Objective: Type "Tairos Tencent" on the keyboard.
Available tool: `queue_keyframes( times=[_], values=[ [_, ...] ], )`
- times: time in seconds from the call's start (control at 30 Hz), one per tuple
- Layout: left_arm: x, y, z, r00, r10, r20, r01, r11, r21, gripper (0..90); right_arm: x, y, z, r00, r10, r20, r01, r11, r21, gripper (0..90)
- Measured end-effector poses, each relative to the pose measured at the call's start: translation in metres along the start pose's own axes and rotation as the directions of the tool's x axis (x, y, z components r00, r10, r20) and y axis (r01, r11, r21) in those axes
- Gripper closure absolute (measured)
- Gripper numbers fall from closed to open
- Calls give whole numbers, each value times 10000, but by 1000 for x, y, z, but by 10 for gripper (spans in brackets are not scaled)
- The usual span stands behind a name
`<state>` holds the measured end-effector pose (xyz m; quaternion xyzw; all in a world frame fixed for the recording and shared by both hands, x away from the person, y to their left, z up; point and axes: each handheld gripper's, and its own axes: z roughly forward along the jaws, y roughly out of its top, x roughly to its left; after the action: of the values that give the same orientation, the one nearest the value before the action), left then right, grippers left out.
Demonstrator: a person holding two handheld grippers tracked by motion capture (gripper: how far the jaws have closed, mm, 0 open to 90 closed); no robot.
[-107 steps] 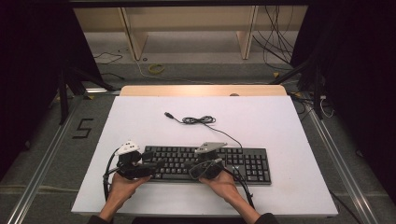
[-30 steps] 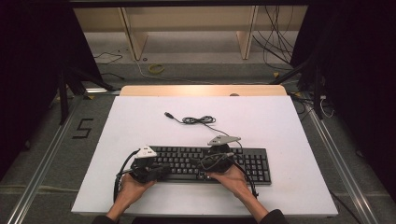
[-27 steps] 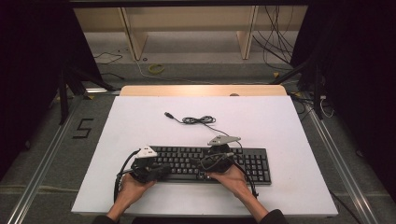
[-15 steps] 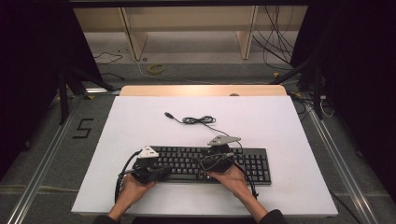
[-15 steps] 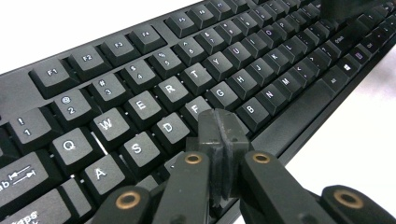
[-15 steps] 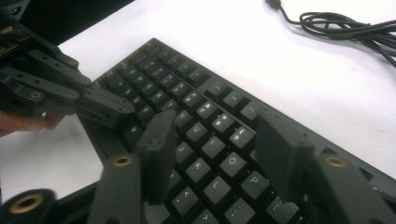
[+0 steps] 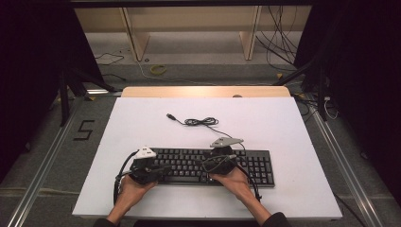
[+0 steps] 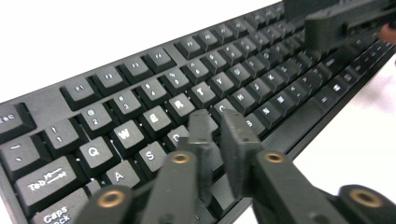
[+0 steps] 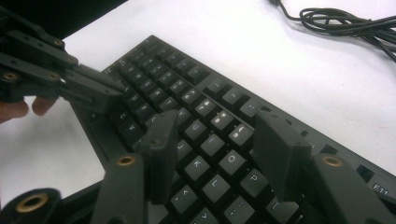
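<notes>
Right now your left hand-held gripper, jaws nearly closed on nothing, and right hand-held gripper, jaws wide and empty, hover over the flat black plastic keyboard on the white worktop. It looks rigid and light; grip its edges, not its keys.
</notes>
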<state>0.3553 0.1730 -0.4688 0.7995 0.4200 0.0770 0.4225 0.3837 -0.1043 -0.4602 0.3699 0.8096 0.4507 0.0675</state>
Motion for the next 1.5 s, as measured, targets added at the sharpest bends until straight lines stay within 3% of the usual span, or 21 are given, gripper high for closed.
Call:
queue_keyframes(
  times=[0.1,0.13,0.23,0.27,0.43,0.97,1.5],
  values=[
    [0,0,-3,9998,-106,139,109,9997,-236,721,0,0,0,10000,-1,-11,1,10000,36,468],
    [0,0,-4,9998,-156,120,160,9994,-309,643,0,0,1,10000,8,3,-8,10000,44,451],
    [0,0,-8,9996,-134,266,147,9988,-469,592,0,0,1,10000,0,-23,0,10000,49,447],
    [-1,0,-9,9995,-119,286,133,9986,-507,534,0,0,1,10000,-4,-33,4,10000,36,446],
    [0,0,-13,9993,-224,310,248,9965,-793,451,0,0,1,10000,-30,-37,30,10000,36,471],
    [3,-2,-20,9986,-503,163,520,9906,-1268,324,-1,1,3,9998,-161,-67,163,9997,164,665],
    [3,-3,-24,9985,-551,79,557,9882,-1428,280,-4,1,7,9997,-224,-4,224,9990,383,822]
  ],
)
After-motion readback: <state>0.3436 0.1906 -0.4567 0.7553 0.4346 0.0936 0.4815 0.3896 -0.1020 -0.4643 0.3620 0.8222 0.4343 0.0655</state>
